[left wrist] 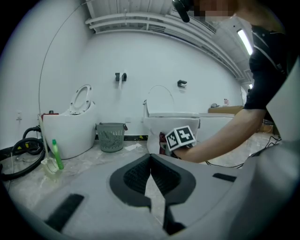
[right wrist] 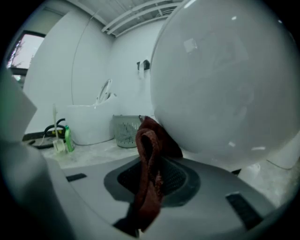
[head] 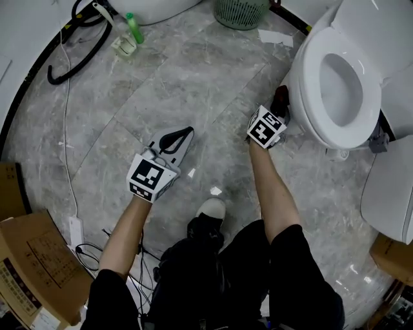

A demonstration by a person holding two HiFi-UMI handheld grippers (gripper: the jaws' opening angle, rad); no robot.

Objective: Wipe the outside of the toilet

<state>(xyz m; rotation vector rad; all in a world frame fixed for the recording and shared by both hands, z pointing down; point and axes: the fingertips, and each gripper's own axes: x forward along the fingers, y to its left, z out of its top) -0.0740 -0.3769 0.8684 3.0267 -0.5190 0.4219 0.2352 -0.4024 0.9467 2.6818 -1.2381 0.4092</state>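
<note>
From above, the toilet (head: 308,77) stands at the right of the room with its seat up. The right gripper (head: 281,104) is at the bowl's outer front wall, low down, with a dark red cloth (head: 281,95) pinched in it. The left gripper (head: 179,137) hangs over bare floor, well apart from the bowl and taking no part. A grey bin (head: 240,11), a green bottle (head: 134,27) and a black hose (head: 77,45) sit along the far wall.

Looking along the left gripper (left wrist: 150,161), its jaws meet at the tips with nothing between them. Beyond it, the right gripper's marker cube (left wrist: 180,137) is up against the toilet (left wrist: 161,123).

Along the right gripper (right wrist: 156,169), the jaws are closed on the cloth (right wrist: 146,154). A fold of it stands up, and its top looks to be touching the curved underside of the bowl (right wrist: 225,84).

So the wiping seems to be under way at the bowl's front. I see no streaks or wet patches, so I can't tell how much is already wiped. I'd guess the far side, the base and the back are left to do.
</note>
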